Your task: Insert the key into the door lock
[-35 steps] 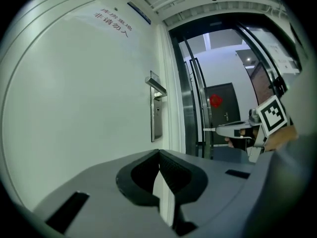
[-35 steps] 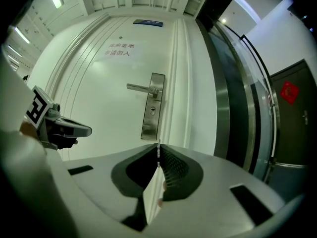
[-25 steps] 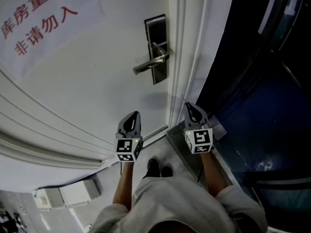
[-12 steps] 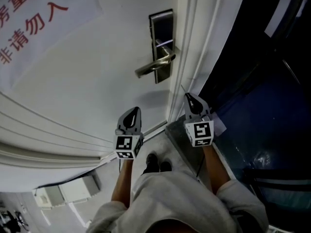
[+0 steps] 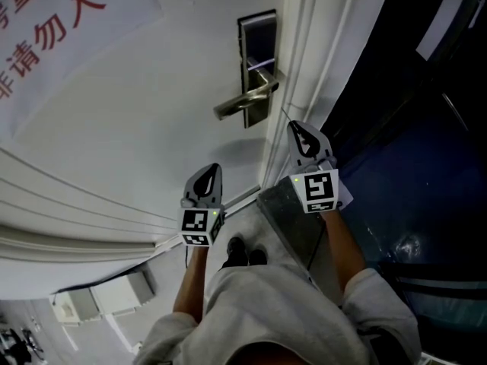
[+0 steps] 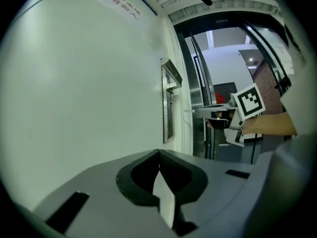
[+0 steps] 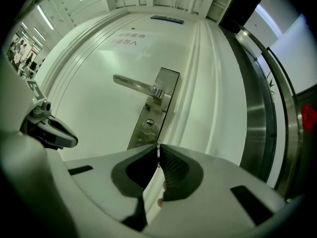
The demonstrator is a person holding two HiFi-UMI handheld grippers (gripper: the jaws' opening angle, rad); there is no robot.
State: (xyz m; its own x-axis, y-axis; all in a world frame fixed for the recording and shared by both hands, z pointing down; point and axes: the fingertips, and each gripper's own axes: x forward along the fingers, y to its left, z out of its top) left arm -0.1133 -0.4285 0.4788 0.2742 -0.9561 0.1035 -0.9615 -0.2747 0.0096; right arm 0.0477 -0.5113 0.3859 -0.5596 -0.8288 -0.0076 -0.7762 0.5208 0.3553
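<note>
Our right gripper (image 5: 297, 130) was clamped tight on the key (image 6: 190, 111). Only the thin blade poked past the tips, held about level near the edge of the door (image 7: 94, 63) and short of the keyhole (image 7: 148, 126) below the handle (image 7: 134, 86). We judged the key light, stiff and slick, best pinched flat across its head so that it would not twist. Our left gripper (image 6: 159, 153) was closed on nothing.
</note>
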